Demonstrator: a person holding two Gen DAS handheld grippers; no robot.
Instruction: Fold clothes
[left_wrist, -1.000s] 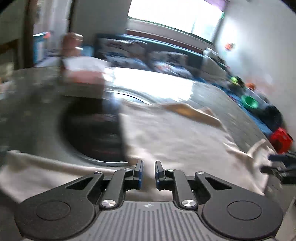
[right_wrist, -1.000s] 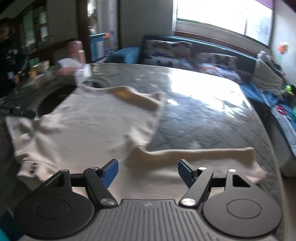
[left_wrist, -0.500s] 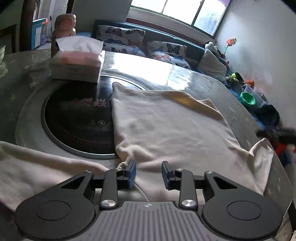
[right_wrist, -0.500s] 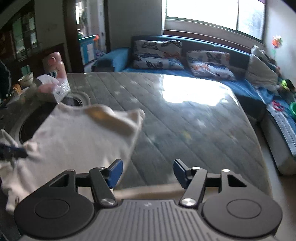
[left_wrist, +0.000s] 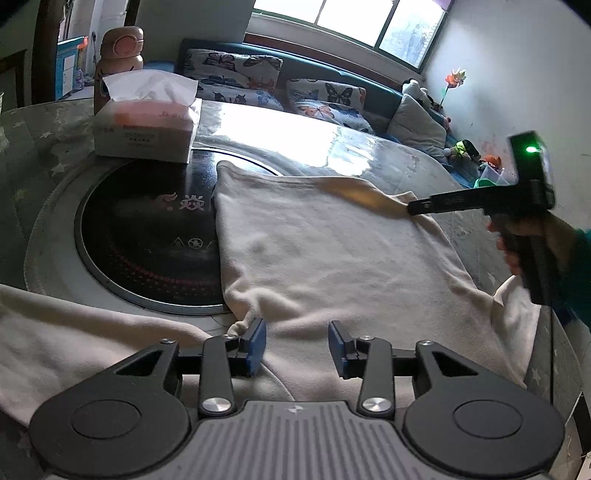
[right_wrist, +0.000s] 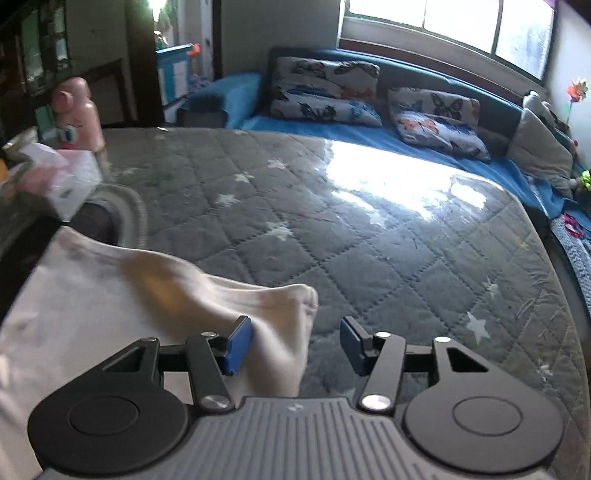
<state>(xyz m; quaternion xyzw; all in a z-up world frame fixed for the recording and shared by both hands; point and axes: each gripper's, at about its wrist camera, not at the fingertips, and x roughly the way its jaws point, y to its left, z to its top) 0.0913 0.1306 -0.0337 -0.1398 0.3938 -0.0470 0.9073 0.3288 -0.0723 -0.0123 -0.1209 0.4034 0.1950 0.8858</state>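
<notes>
My cream-white garment (left_wrist: 325, 254) lies spread flat on the quilted grey counter (right_wrist: 388, 236), its left edge folded over straight and resting on the black round cooktop (left_wrist: 147, 236). A yellowish patch shows at the neckline on the far edge. One sleeve trails off to the near left, and the near hem is rumpled into soft creases.
</notes>
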